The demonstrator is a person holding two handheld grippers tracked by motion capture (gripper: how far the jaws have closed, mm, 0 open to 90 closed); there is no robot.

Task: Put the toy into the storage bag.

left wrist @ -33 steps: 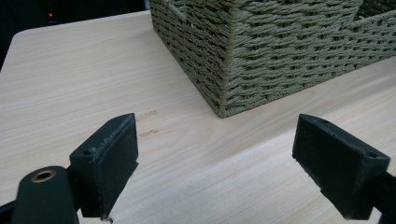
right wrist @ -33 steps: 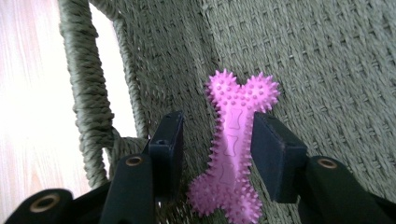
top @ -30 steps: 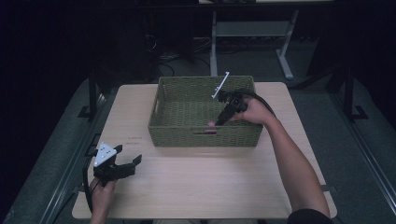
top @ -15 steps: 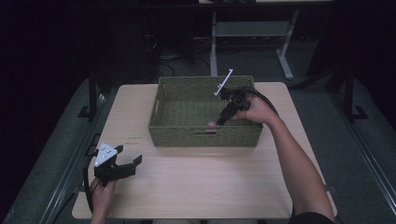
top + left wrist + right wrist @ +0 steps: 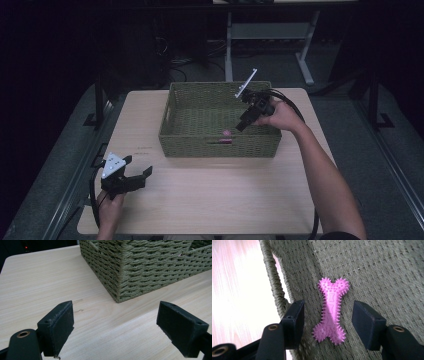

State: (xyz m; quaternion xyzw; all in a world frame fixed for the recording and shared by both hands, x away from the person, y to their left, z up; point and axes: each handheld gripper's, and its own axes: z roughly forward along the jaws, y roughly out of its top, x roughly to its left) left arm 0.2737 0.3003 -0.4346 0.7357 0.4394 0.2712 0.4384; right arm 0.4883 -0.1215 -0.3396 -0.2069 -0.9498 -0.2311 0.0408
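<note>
R gripper point(image 5: 328, 316) jaws apart over bone toy point(image 5: 331, 311); in basket point(image 5: 170, 107).

Pink bone toy point(image 5: 227, 133) partly hidden behind basket wall point(image 5: 220, 146).

Woven basket point(image 5: 220, 145) (rough), spiky toy point(image 5: 332, 311)

A pink bone-shaped toy point(image 5: 331, 310), studded with small spikes and flared into two knobs at each end, lies flat on the floor of an olive woven basket point(image 5: 175, 107). In the high view the toy point(image 5: 226, 137) sits toward the 6 o'clock wall, just beside it, near mid-length.
</note>
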